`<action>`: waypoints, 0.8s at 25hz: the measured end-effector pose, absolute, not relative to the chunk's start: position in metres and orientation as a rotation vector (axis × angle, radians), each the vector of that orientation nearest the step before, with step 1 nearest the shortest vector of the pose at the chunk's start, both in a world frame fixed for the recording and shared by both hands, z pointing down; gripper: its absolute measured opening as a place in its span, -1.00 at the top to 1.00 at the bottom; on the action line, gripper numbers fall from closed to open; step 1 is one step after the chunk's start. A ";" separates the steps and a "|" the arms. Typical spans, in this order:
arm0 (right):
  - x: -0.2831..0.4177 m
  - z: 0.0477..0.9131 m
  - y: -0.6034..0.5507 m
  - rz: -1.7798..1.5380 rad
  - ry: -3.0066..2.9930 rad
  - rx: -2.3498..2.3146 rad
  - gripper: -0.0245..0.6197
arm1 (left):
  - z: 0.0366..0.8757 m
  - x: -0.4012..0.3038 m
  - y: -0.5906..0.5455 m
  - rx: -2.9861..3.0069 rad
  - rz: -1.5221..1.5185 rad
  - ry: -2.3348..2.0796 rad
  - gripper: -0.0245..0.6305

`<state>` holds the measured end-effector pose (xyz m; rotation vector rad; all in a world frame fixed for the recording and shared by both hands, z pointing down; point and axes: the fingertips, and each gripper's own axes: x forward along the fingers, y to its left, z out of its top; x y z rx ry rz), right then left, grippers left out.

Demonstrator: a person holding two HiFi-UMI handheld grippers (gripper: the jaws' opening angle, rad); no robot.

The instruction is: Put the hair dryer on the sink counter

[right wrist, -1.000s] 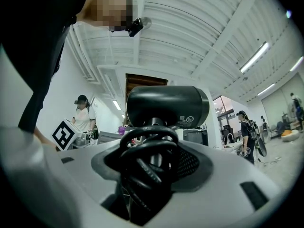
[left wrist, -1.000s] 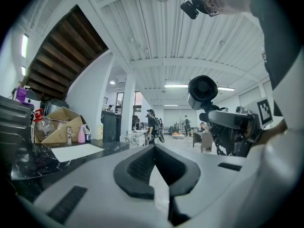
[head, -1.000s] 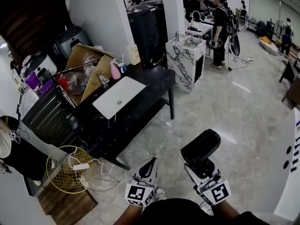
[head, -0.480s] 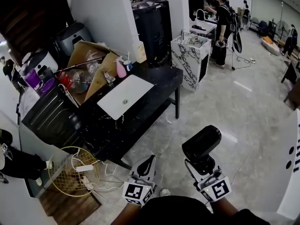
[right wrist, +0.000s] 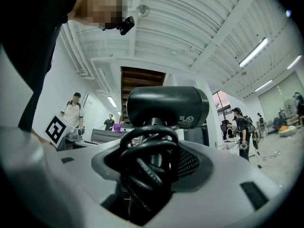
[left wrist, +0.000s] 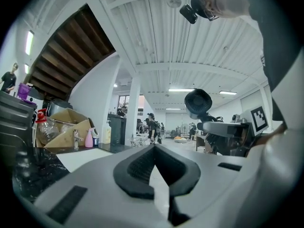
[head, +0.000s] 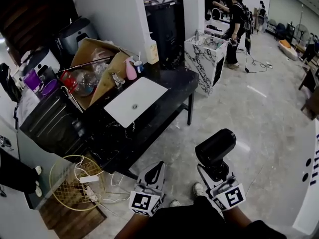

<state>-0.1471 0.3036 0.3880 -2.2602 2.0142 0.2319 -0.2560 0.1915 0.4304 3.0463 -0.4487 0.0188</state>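
Presently held item: hair dryer (head: 215,148), black, upright, barrel above the jaws, carried in the air over the floor, well apart from the counter
Cord: black cable (right wrist: 145,167) coiled round the dryer's handle, lying between the jaws
Right gripper (head: 218,178): clamped on the handle and coiled cable
Left gripper (head: 155,172): jaws pressed together, nothing between them, near the right gripper
Sink counter (head: 172,88): black top with white basin (head: 135,101), ahead and to the left
Counter rear: pink bottle (head: 130,69), cardboard box (head: 94,59)
Floor: wire basket (head: 75,185) beside the counter's near end
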 end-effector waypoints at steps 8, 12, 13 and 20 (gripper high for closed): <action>-0.105 0.391 0.267 0.186 2.005 -2.200 0.11 | 0.448 -0.222 0.152 3.010 0.063 -0.515 0.94; -0.077 0.393 0.245 0.146 2.053 -2.180 0.11 | 0.449 -0.187 0.133 3.007 0.077 -0.531 0.94; -0.070 0.393 0.240 0.145 2.064 -2.172 0.11 | 0.448 -0.179 0.129 3.009 0.077 -0.534 0.94; -0.012 0.387 0.207 0.139 2.116 -2.110 0.11 | 0.440 -0.127 0.104 3.018 0.066 -0.612 0.94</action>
